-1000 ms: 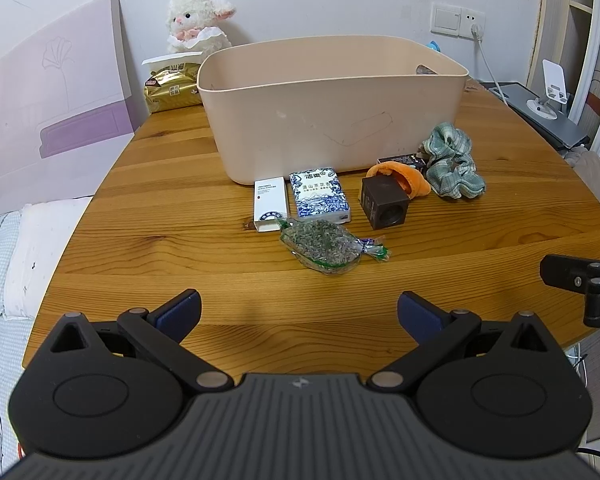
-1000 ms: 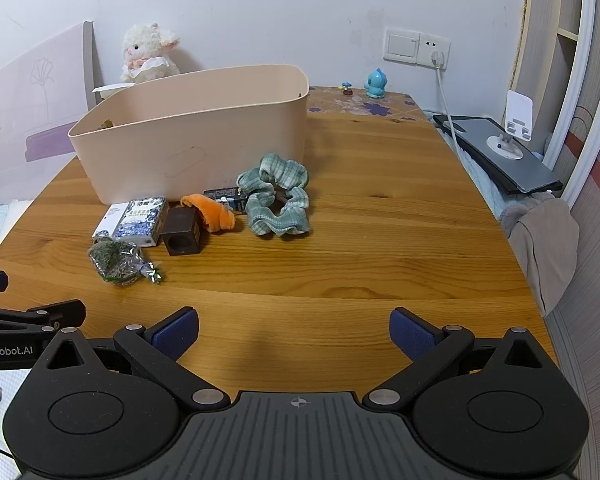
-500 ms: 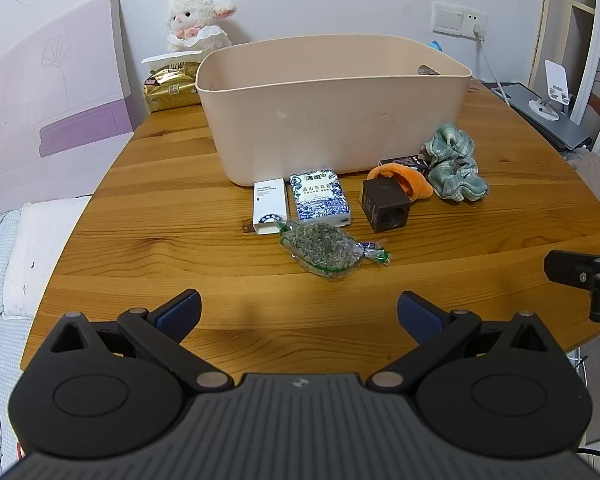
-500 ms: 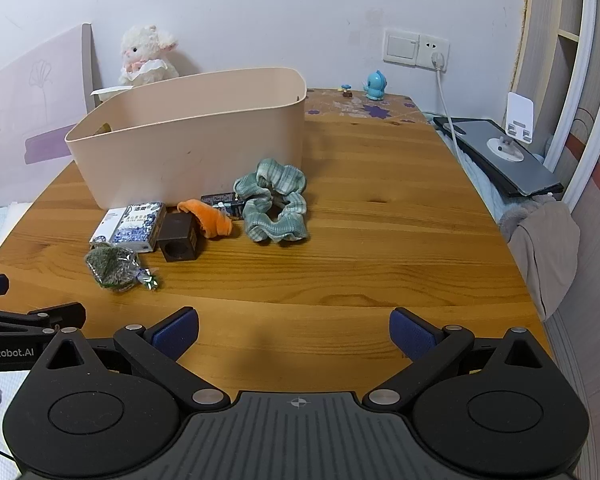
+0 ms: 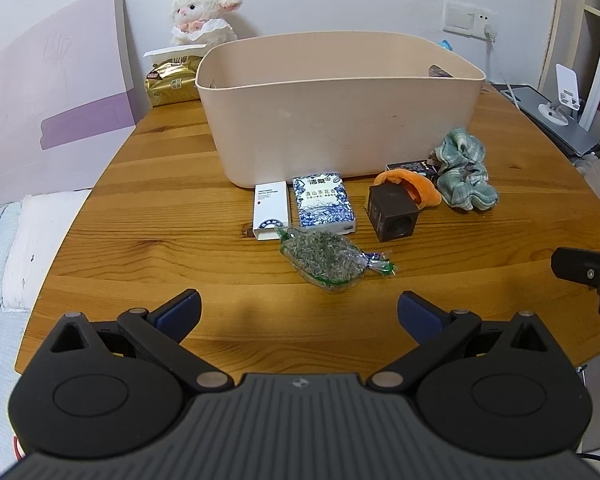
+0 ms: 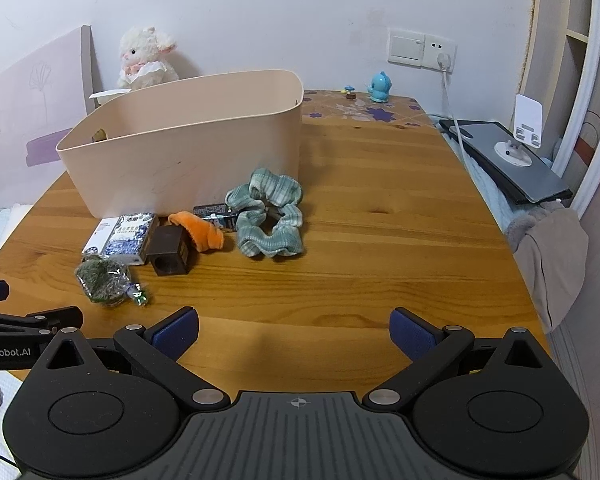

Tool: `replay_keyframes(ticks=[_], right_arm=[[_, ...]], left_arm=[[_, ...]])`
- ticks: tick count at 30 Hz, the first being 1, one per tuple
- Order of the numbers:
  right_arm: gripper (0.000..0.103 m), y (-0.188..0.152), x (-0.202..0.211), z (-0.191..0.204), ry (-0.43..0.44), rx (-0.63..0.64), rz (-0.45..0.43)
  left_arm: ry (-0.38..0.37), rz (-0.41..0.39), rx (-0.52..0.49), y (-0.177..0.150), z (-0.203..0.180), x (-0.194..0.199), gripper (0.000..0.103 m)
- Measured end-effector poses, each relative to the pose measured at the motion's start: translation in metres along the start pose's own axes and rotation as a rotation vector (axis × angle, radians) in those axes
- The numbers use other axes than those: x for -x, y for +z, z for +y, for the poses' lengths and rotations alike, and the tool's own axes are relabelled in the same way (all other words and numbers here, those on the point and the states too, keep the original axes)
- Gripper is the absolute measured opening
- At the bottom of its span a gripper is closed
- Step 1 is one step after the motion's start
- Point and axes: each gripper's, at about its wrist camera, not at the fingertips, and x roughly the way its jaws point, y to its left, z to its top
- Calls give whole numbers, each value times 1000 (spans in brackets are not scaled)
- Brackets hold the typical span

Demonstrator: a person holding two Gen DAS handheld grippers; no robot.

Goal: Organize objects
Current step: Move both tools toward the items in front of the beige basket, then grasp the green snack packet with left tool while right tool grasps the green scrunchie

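A beige plastic bin (image 5: 340, 108) stands on the wooden table (image 5: 160, 240); it also shows in the right wrist view (image 6: 188, 152). In front of it lie a white box (image 5: 271, 210), a blue patterned box (image 5: 324, 204), a bag of green herbs (image 5: 328, 260), a dark brown cube (image 5: 392, 212), an orange plush piece (image 5: 420, 190), a small black box (image 5: 414, 167) and a green scrunchie (image 6: 270, 216). My left gripper (image 5: 299, 314) is open and empty, near the front edge. My right gripper (image 6: 294, 334) is open and empty, further right.
A plush lamb (image 5: 202, 12) and a gold packet (image 5: 172, 84) stand behind the bin. A pink board (image 5: 52, 112) leans at the left. A laptop with a phone stand (image 6: 512, 156) lies off the table's right. A small blue figure (image 6: 380, 86) stands at the back.
Both grippers have moved slightly forward toward the objects. Both stay open and empty.
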Motion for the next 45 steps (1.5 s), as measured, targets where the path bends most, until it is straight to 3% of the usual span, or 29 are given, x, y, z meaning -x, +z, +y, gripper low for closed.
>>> replay_keyframes(ticks=[15, 23, 39, 41, 45], right_arm=[[103, 20, -46, -12, 35, 30, -11], [97, 37, -77, -17, 84, 25, -1], [93, 51, -121, -2, 107, 38, 56], [90, 50, -127, 3, 91, 49, 70], [73, 48, -131, 5, 101, 28, 70]], left_arm=[[9, 86, 104, 18, 8, -37, 103], [4, 146, 202, 25, 21, -64, 103], [-60, 144, 274, 32, 30, -82, 102], [-62, 128, 268, 33, 29, -81, 90], [-110, 111, 257, 34, 27, -78, 64]])
